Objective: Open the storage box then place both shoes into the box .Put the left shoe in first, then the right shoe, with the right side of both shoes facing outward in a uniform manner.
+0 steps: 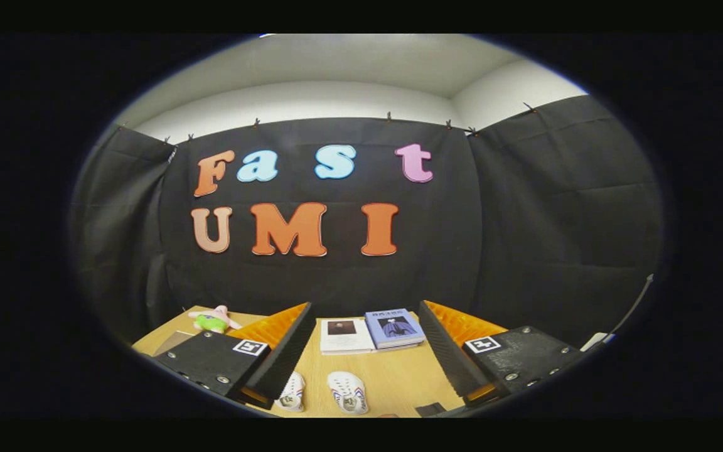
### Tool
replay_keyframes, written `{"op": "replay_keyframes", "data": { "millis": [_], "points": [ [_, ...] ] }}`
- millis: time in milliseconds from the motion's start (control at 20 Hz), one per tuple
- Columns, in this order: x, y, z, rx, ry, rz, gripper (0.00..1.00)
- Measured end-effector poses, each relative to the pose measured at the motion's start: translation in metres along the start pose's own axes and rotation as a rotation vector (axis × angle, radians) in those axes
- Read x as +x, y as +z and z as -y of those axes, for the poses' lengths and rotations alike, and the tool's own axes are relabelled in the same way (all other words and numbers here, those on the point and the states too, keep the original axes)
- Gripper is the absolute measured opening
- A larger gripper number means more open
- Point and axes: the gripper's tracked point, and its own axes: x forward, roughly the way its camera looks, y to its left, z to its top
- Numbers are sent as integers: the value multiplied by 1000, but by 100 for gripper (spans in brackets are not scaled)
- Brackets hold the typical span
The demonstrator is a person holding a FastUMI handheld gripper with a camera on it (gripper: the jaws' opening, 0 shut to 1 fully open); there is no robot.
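Fingers of the gripper stand wide apart and hold nothing, and between them I look down on the pale wooden tabletop where the pair of small white sneakers with red and blue side stripes lies. One white sneaker sits close against the inner face of my left finger, partly hidden by it; the other white sneaker lies just beside it, nearer the middle of the gap. Both seem to lie lengthwise along my line of reach, though I cannot tell which is the left shoe, nor heel from toe with any certainty. Beyond the shoes, farther ahead between the fingers, a white booklet with a dark portrait and a blue-covered book lie touching. A pink and green plush toy rests beyond my left finger. From this angle I cannot place the storage box, so my judgement is that opening it comes first, before I drop onto the sneakers
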Motion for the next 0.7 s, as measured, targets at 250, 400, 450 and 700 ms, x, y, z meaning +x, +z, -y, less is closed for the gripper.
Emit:
{"op": "replay_keyframes", "data": {
  "millis": [250,400,450,700],
  "points": [
    [18,-32,-31,60,92,-69,98],
    [29,-55,-48,103,137,-115,98],
    [32,-64,-54,121,156,-130,98],
    [41,-105,-89,282,305,-215,99]
  ]
}}
